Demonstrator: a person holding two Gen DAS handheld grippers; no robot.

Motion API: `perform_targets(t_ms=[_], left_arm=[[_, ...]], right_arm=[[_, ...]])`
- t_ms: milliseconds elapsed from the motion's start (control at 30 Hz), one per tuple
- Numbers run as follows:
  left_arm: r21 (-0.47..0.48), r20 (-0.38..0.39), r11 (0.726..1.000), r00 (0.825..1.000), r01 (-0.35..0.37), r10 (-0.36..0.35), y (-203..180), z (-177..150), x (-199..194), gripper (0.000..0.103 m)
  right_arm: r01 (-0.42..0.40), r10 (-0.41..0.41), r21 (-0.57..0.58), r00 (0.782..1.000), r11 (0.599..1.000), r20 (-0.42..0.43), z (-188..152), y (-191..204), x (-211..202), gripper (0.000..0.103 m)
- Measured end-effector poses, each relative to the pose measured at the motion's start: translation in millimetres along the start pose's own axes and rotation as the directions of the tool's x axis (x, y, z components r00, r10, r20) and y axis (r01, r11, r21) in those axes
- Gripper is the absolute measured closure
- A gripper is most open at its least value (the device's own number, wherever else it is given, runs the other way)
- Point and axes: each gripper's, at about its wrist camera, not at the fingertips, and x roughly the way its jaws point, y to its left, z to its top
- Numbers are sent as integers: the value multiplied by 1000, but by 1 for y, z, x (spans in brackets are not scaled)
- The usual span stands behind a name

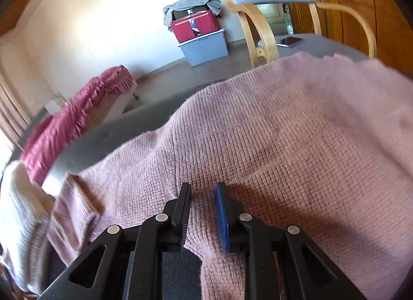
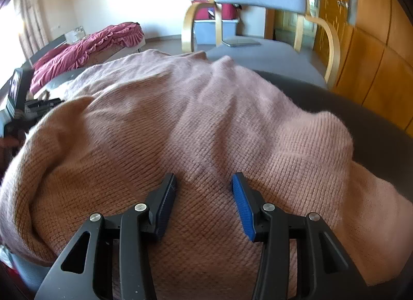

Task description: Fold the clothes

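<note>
Sweater (image 2: 196, 119), pink knit, lies rumpled across the grey counter (image 2: 374, 124), apparently partly folded with more folds left. Left gripper (image 1: 204, 191) has spread fingers straddling a knit fold; right gripper (image 2: 204, 183) hovers with fingers wide, pinching nothing.

Left gripper (image 1: 202, 191) hovering over a pink knit sweater (image 1: 271, 132) spread on a grey bench (image 1: 103, 142).

Its black fingers (image 1: 184, 212) are standing apart, with a fold of the sweater lying between them and no pad pressing on it. A cream garment (image 1: 20, 217) is lying at the left edge. Beyond the bench, a wooden chair (image 1: 260, 28) is holding a phone (image 1: 289, 41), and a red bag (image 1: 196, 26) is sitting on a grey bin (image 1: 206, 48).
</note>
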Motion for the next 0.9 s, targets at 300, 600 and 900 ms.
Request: perform_targets(t_ms=[300, 600, 900], left_arm=[[109, 50, 985, 990, -136, 131, -19, -4, 1, 84], [-265, -56, 927, 956, 264, -288, 45, -47, -58, 85], [-327, -115, 824, 846, 463, -521, 48, -128, -110, 83]], right_arm=[[75, -76, 58, 997, 995, 17, 18, -20, 19, 48], [138, -143, 55, 986, 989, 88, 9, -16, 4, 39], [157, -162, 49, 979, 986, 121, 11, -16, -1, 39]])
